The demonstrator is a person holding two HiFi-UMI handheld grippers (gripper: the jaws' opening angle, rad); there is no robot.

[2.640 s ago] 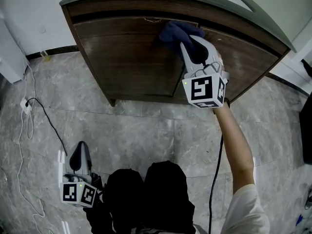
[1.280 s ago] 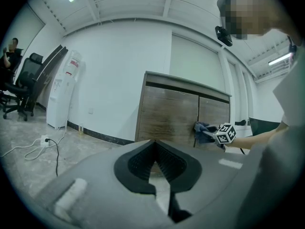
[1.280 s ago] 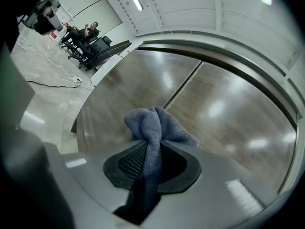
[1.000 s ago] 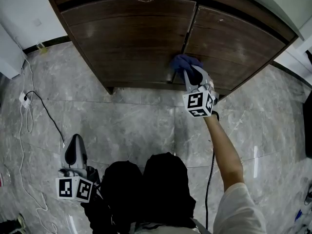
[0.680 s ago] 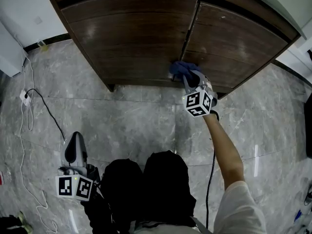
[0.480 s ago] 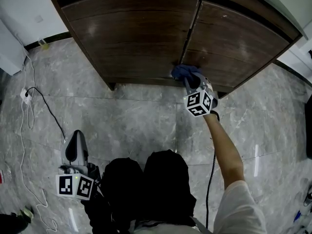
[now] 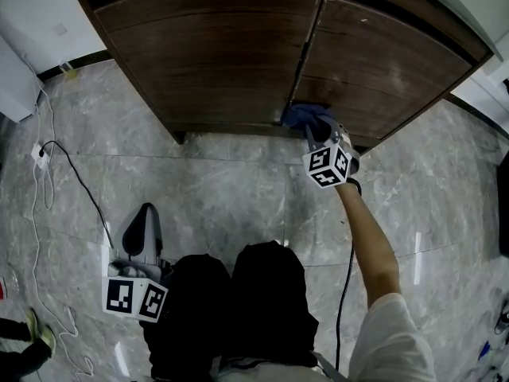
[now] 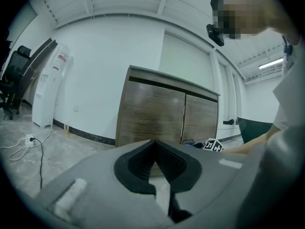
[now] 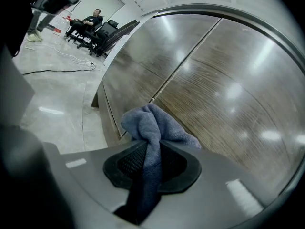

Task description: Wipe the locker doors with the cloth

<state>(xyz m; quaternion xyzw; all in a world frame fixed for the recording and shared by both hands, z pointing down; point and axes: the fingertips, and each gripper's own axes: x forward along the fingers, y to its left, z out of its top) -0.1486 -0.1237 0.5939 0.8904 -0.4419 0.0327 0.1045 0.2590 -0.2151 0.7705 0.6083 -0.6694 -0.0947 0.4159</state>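
The dark wooden locker has two doors, the left door (image 7: 215, 54) and the right door (image 7: 382, 54), with a seam between them. My right gripper (image 7: 316, 127) is shut on a blue cloth (image 7: 306, 116) and presses it against the bottom of the doors by the seam. In the right gripper view the cloth (image 9: 155, 130) bunches out of the jaws against the wood (image 9: 224, 104). My left gripper (image 7: 143, 233) hangs low by the person's leg, far from the locker, jaws shut on nothing (image 8: 155, 163).
Grey marble floor (image 7: 215, 189) runs in front of the locker. A white socket strip and cables (image 7: 44, 181) lie at the left. A white appliance (image 8: 47, 89) stands left of the locker. The person's dark trousers (image 7: 238, 309) fill the bottom centre.
The right gripper with the cloth has slid down from the top of the doors to their bottom edge near the seam. The left gripper has shifted slightly right.
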